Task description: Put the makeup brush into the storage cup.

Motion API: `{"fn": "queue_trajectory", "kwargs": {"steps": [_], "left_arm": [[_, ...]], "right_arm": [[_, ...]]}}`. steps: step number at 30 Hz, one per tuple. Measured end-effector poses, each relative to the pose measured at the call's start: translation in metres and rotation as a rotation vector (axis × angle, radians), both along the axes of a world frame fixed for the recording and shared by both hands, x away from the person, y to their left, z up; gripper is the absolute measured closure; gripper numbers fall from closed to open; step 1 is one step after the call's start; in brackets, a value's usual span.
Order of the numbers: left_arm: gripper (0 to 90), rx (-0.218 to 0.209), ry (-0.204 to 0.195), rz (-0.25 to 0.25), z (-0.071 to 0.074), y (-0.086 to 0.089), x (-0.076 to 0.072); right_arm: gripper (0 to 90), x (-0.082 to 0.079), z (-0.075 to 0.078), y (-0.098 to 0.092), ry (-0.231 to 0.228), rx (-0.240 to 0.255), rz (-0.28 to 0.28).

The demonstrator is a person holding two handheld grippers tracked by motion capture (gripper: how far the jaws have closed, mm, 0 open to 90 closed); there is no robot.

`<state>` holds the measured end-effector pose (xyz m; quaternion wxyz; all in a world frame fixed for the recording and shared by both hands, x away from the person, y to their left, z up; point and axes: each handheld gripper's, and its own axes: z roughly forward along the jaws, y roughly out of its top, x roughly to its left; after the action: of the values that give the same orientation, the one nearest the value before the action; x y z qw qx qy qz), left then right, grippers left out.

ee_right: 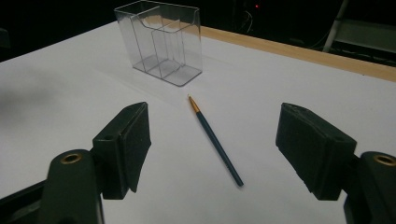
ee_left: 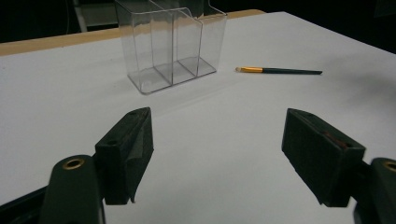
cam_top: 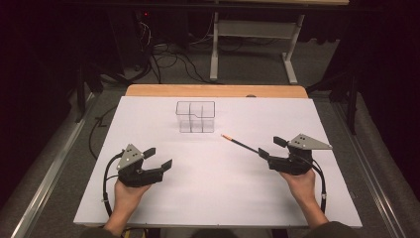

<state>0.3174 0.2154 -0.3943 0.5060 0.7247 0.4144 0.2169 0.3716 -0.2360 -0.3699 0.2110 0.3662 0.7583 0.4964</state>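
**A:** Which object serves as the landmark?

**B:** The clear plastic organiser box with upright inner dividers (cam_top: 195, 117), standing on the white table sheet (cam_top: 208, 188) close to its far edge, roughly midway across. It is upright, and nothing can be seen inside its compartments.

**A:** Where does the slim paintbrush lie relative to it?

**B:** The dark-handled paintbrush with a gold ferrule (cam_top: 239, 143) lies flat on the sheet, near the box but apart from it, on its near right side. The bristle end points toward the box; the handle end points away, toward the right gripper (cam_top: 271, 148).

**A:** State of the right gripper?

**B:** Jaws spread wide, holding nothing. In the right gripper view the brush handle lies on the sheet between the two jaws, a little ahead of them.

**A:** And the left gripper (cam_top: 159, 156)?

**B:** Also wide apart and holding nothing, well on the near left side of the box, over bare sheet.
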Motion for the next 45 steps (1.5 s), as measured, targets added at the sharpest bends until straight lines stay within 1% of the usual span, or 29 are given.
{"fn": "queue_trajectory", "kwargs": {"steps": [3, 6, 12, 21, 32, 37, 38, 45], "left_arm": [[25.2, 0.001, -0.003, -0.007, 0.0, -0.001, 0.0], [25.2, 0.002, -0.003, -0.009, 0.0, 0.0, 0.0], [25.0, 0.001, -0.003, -0.01, 0.0, 0.0, 0.0], [25.0, 0.0, -0.007, -0.011, 0.001, 0.0, -0.001], [25.0, 0.002, -0.007, -0.013, 0.001, 0.0, -0.001], [25.0, 0.003, -0.005, -0.014, 0.0, -0.001, 0.0], [25.1, 0.001, -0.006, -0.013, 0.0, -0.001, -0.001], [25.1, 0.003, -0.005, -0.015, 0.001, -0.001, -0.001]], "right_arm": [[28.0, 0.002, 0.002, 0.001, -0.007, 0.004, 0.004], [28.0, 0.005, 0.004, 0.002, -0.006, 0.026, 0.008], [28.2, 0.011, 0.008, 0.007, -0.012, 0.038, 0.024], [29.2, 0.018, 0.011, 0.013, -0.019, 0.049, 0.028], [29.8, 0.03, 0.011, 0.023, -0.007, 0.055, 0.028], [29.9, 0.034, 0.011, 0.029, -0.007, 0.057, 0.037], [29.9, 0.035, 0.012, 0.031, -0.013, 0.06, 0.038], [29.9, 0.04, 0.011, 0.041, -0.004, 0.061, 0.044]]}}
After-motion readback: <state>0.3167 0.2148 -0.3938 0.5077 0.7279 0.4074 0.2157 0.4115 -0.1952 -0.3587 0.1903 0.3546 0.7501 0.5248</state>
